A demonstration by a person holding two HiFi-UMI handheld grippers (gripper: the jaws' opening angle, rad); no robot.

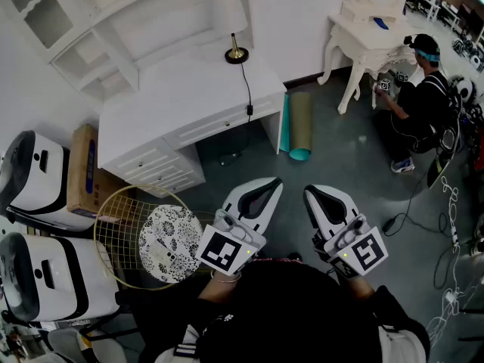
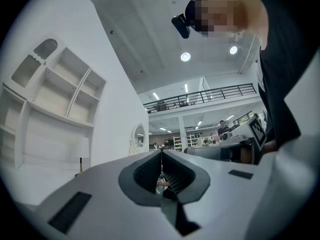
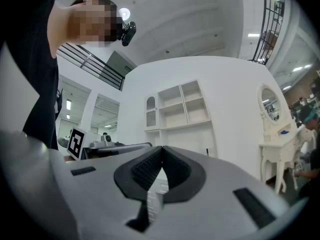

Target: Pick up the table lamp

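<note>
the table lamp (image 1: 234,27) stands at the far right corner of a white desk (image 1: 181,100), against the wall and well ahead of the person carrying the two grippers. its pale shade all but melts into the white shelf unit (image 1: 91,29) beside it. only the dark stem and round base read clearly. a black cord (image 1: 247,89) crosses the desk top and drops out of sight past the front edge.

the left gripper (image 1: 271,183) and right gripper (image 1: 313,192) are held side by side, close to the body, tips towards the desk. each has its jaws clenched together on nothing. the hands behind the marker cubes are mostly covered.

in the left gripper view the lamp (image 2: 81,154) shows small at the left, its foot cut off by the gripper's own body. in the right gripper view only a thin dark stem can be made out, the shade too faint to tell.

a wire basket (image 1: 125,233) sits to the person's left with a round patterned thing in it that i cannot identify. a second person (image 1: 420,89) crouches by a white dressing table (image 1: 370,29) at far right.
</note>
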